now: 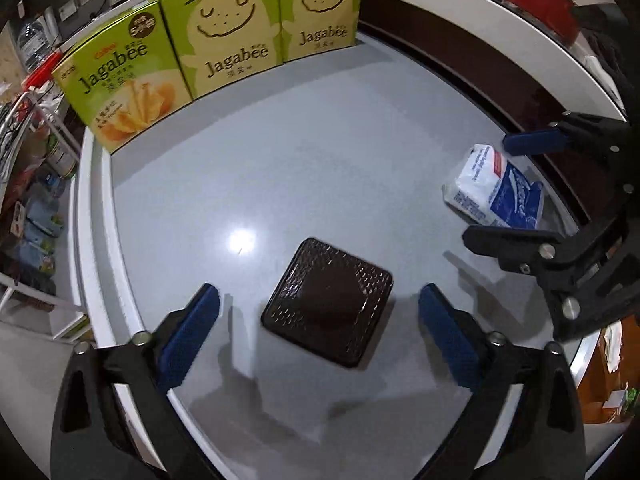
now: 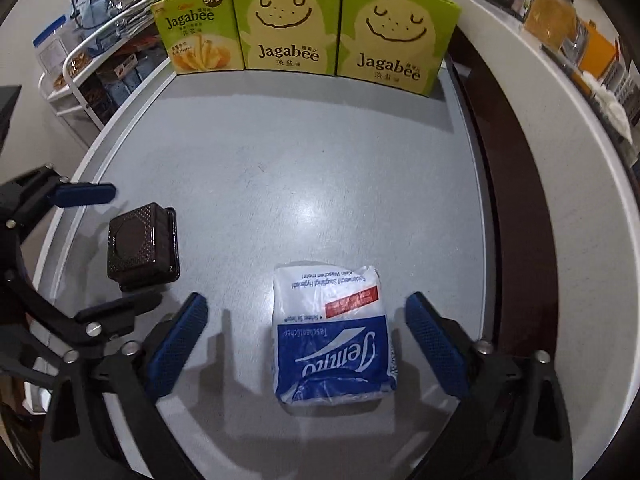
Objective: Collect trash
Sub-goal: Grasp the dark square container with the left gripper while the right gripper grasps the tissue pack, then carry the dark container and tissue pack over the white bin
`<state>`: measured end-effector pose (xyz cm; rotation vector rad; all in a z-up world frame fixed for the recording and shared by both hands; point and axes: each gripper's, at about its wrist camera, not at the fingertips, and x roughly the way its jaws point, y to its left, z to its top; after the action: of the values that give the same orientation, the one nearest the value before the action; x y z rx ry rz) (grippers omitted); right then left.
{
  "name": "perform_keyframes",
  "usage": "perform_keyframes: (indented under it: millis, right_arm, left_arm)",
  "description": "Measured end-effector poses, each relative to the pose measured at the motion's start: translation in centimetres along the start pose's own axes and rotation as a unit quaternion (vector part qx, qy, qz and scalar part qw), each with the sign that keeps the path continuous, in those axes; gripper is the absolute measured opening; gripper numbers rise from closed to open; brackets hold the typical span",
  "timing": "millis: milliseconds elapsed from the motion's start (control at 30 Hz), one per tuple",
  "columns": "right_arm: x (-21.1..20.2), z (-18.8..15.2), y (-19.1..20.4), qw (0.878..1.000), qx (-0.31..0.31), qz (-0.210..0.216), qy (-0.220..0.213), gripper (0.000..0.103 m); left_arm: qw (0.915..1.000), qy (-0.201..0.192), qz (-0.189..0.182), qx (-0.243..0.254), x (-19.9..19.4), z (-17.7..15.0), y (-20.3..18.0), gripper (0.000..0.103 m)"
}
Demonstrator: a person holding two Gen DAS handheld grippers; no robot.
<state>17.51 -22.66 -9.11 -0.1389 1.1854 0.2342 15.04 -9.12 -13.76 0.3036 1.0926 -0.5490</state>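
Note:
A dark brown square plastic container (image 1: 328,306) with a textured top lies on the grey counter (image 1: 280,168). My left gripper (image 1: 318,320) hangs over it, open, its blue pads on either side and clear of it. A blue and white tissue pack (image 2: 332,332) lies to the right on the same counter. My right gripper (image 2: 306,334) stands open around that pack, with a gap between each pad and the pack. The right wrist view also has the brown container (image 2: 142,246) and the left gripper (image 2: 96,248) at its left edge. In the left wrist view the tissue pack (image 1: 492,192) and the right gripper (image 1: 516,188) appear at right.
Three green Jagabee snack boxes (image 2: 288,24) stand in a row at the back of the counter. A white raised rim (image 2: 560,168) and a dark strip border the counter's right side. A white wire rack with packaged goods (image 1: 28,184) stands off the left edge.

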Motion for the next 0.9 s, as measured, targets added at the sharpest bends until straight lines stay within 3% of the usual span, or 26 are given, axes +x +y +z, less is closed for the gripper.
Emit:
perform_keyframes:
  millis: [33,167,300,433,900]
  right_arm:
    - [0.1,-0.1,-0.1,1.000,0.000,0.004,0.006,0.079]
    - [0.0,-0.6,-0.1,1.000,-0.004,0.013,0.007,0.053]
    - [-0.2,-1.1,-0.5,0.998,0.031,0.061,0.004,0.049]
    - [-1.1,-1.9,0.0,0.998,0.029,0.059,-0.009,0.043]
    - [-4.7,-5.0,1.1,0.994,0.043,0.091,-0.031,0.042]
  left_arm:
    - [1.0000,0.007,-0.002,0.002,0.3,0.0,0.0,0.077]
    - [0.9997,0.011,-0.007,0.021,0.0,-0.1,-0.3,0.063]
    - [0.9998,0.010,-0.016,0.009,-0.4,-0.2,0.0,0.061]
    - [0.9999,-0.004,-0.013,-0.010,-2.2,-1.1,0.2,0.061]
    - [0.9966,-0.041,0.002,-0.071,-9.2,-2.2,0.1,0.061]
